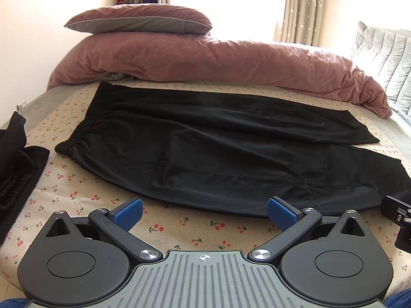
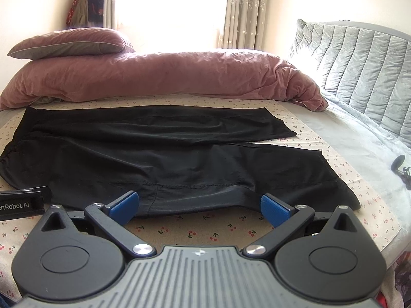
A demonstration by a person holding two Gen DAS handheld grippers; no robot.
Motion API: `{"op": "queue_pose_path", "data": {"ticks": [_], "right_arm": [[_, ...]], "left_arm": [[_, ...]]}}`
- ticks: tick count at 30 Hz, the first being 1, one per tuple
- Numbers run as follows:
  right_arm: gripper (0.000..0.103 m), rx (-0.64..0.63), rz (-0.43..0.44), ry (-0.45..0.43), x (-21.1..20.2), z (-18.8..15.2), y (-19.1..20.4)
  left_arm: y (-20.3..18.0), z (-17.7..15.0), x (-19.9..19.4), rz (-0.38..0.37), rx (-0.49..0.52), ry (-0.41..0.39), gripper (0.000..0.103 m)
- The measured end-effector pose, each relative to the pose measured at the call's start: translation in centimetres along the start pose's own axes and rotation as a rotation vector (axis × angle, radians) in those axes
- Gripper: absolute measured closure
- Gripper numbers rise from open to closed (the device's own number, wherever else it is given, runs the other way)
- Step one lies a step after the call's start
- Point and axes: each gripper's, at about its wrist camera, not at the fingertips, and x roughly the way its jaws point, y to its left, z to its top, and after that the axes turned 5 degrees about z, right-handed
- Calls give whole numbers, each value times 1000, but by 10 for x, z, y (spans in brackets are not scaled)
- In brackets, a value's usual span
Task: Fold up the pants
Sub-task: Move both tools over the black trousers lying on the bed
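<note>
1. While both tongs hang spread wide and gripping nothing, I've got the black pants (image 1: 218,154) laid flat on the cherry-print bed sheet (image 1: 195,231), dead ahead of me.
2. Long axis runs side to side: waistband (image 1: 74,143) out left, the two leg hems (image 2: 334,179) out right, legs splayed slightly apart at that end.
3. Left tongs (image 1: 204,211) sit just short of the near edge, around the thigh stretch; right tongs (image 2: 197,206) are at the near leg's edge, lower down toward the hem. So left is nearer the waist, right nearer the cuffs.
4. My read: the near long edge is what gets pinched, then carried away from me onto the far leg.
5. Hard to see: black on black hides the seams and any crotch line; the waistband's far corner tucks near the pink duvet (image 1: 205,61). A dark garment (image 1: 15,164) at the left frame edge is cut off; I can't say what it is.
</note>
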Motion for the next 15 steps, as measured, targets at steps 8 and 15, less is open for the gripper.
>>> {"op": "queue_pose_path", "data": {"ticks": [8, 15], "right_arm": [[4, 25, 3, 2, 3, 2, -1], [4, 65, 17, 18, 7, 3, -5]], "left_arm": [[7, 2, -4, -14, -4, -12, 0], [15, 4, 2, -53, -68, 27, 0]]}}
